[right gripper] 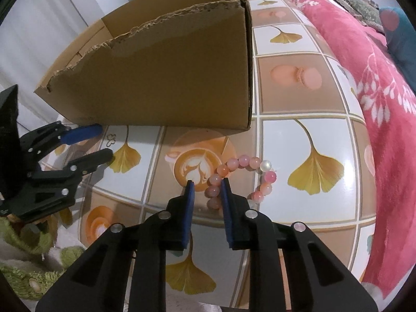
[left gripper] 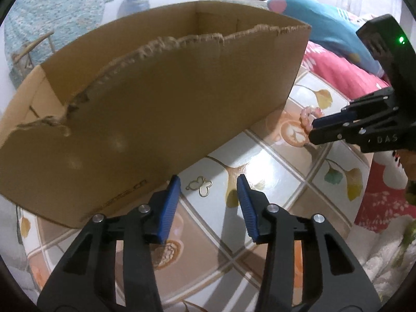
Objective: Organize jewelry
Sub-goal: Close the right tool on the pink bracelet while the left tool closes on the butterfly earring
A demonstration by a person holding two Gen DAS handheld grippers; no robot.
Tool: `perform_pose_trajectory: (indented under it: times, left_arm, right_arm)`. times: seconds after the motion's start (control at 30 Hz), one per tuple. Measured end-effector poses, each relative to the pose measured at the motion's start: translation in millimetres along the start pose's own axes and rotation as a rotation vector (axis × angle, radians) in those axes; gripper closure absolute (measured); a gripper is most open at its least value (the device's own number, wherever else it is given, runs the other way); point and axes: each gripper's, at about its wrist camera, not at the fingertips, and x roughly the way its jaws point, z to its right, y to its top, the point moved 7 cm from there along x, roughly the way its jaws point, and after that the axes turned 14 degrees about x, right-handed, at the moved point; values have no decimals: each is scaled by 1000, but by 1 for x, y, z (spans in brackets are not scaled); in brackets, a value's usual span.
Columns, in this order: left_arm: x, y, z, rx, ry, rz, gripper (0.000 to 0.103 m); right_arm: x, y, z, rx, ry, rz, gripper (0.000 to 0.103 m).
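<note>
Lying on the patterned table [right gripper: 306, 140] just in front of the cardboard box [right gripper: 161, 78], near the box's right-hand corner, the pink bead bracelet [right gripper: 240, 179] forms a loop whose long axis runs across the right wrist view; its left arc sits between the blue pads of the right gripper [right gripper: 208, 184], which points steeply down with jaws narrowed but not visibly pressing the beads; I judge a grip on that arc is the coming move. Closer to the box's other end, a small butterfly charm [left gripper: 199, 186] rests flat on the table beside the box wall, just ahead of the left gripper [left gripper: 209, 180], whose fingers stand apart with nothing between them; each gripper is nearer its own piece, and the 2 pieces lie well apart.
</note>
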Motion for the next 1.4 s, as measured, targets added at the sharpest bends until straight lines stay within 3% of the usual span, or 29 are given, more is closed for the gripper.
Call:
perform_pose_trajectory:
  times: [0.17, 0.3, 0.43, 1.0, 1.13, 1.4]
  left_arm:
    - [5, 1, -4, 5, -23, 15, 65]
    - [5, 0, -6, 0, -32, 10, 77]
    - [2, -1, 1, -2, -58, -11, 78]
    - [5, 4, 5, -16, 7, -62, 78]
    - [5, 5, 12, -5, 9, -57, 88]
    - [3, 3, 14, -3, 23, -51, 88]
  right_arm:
    - [1, 0, -3, 8, 10, 0, 82]
    - [-1, 2, 1, 9, 16, -2, 82]
    - [-1, 2, 2, 10, 21, -5, 82]
    - [1, -1, -2, 6, 15, 3, 87]
    - [1, 0, -2, 10, 9, 6, 91]
    - [3, -2, 0, 33, 25, 10, 93]
